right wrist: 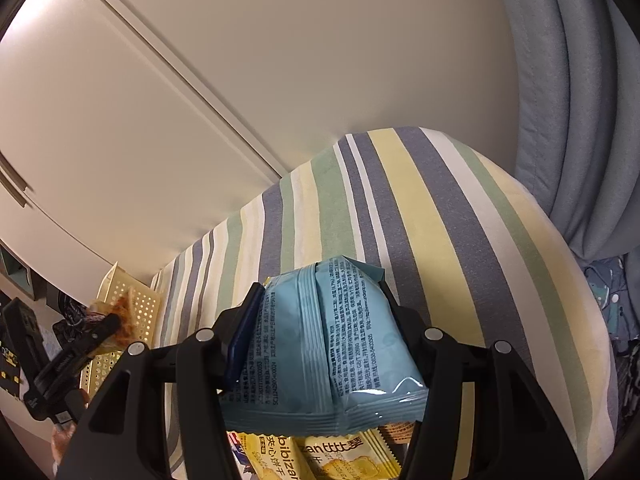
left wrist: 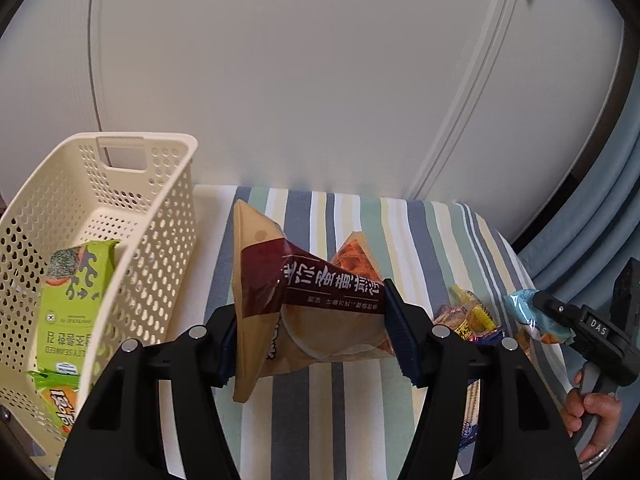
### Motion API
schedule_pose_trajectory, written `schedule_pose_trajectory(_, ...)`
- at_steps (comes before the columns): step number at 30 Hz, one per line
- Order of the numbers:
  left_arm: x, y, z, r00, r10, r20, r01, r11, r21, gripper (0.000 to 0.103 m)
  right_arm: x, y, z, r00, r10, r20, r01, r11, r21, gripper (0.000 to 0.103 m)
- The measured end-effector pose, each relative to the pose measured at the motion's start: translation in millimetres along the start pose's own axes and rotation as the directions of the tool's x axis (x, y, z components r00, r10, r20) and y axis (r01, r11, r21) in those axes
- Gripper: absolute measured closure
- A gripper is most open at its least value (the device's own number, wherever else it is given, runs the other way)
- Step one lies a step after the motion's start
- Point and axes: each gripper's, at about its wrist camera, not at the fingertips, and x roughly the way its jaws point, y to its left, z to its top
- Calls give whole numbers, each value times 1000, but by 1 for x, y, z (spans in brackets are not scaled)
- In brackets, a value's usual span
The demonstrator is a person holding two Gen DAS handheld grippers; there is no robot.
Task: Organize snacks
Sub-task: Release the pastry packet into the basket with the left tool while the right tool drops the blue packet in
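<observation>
One cream basket (left wrist: 168, 200), two green packets (left wrist: 74, 300) inside; one brown bag (left wrist: 304, 300); one blue packet (right wrist: 332, 344); two yellow packets (right wrist: 320, 456).

Plain white wall (left wrist: 300, 80) behind the work surface, with raised panel mouldings (left wrist: 472, 92) running diagonally on the right; these read as cupboard or wardrobe doors (right wrist: 80, 120), a pale bar handle (right wrist: 12, 184) showing at the left of the right wrist view. Surface covered by a striped cloth (right wrist: 420, 208) in blue-grey, green, yellow and white. Blue-grey curtain (right wrist: 568, 100) hung in heavy folds on the right. Light was soft and even, warmer in the right wrist view.
</observation>
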Motion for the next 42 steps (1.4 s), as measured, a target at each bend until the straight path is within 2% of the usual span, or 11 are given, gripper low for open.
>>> schedule_pose_trajectory(4, -35, 23, 8, 998, 13, 65, -11, 999, -38, 40, 1, 3, -2, 1000, -4, -1, 4, 1000, -4, 47)
schedule_pose_trajectory(7, -58, 44, 10, 992, 51, 114, -42, 996, -73, 40, -1, 6, -4, 1000, -8, 3, 8, 1000, -15, 47)
schedule_pose_trajectory(12, -101, 88, 6, 964, 185, 193, -160, 977, -140, 40, 0, 12, -7, 1000, -14, 1, 14, 999, -41, 47)
schedule_pose_trajectory(16, -122, 125, -7, 938, 277, 210, -230, 948, -221, 40, 2, 18, -11, 1000, -17, -6, 16, 998, -61, 47)
schedule_pose_trajectory(18, -126, 140, -13, 930, 306, 204, -251, 933, -257, 35, 5, 20, -13, 1000, -19, -9, 18, 997, -73, 47)
schedule_pose_trajectory(20, -129, 152, -17, 919, 339, 200, -274, 916, -293, 2, 6, 24, -15, 1000, -24, -11, 23, 996, -88, 47)
schedule_pose_trajectory(22, -134, 160, -21, 904, 372, 212, -295, 900, -322, 2, 6, 29, -17, 1000, -23, -11, 22, 994, -103, 47)
schedule_pose_trajectory(26, -140, 174, -24, 904, 368, 219, -280, 895, -347, 2, 4, 39, -21, 1000, -22, 0, 22, 991, -129, 47)
schedule_pose_trajectory(31, -145, 180, -29, 887, 394, 240, -294, 883, -366, 2, -7, 52, -27, 1000, 13, 17, -10, 989, -149, 47)
schedule_pose_trajectory(38, -150, 179, -31, 874, 410, 260, -309, 883, -354, 2, -34, 98, -29, 994, 76, 77, -58, 976, -209, 47)
schedule_pose_trajectory(42, -151, 176, -31, 870, 414, 267, -317, 886, -338, 2, -35, 136, -39, 989, 138, 58, -121, 963, -240, 47)
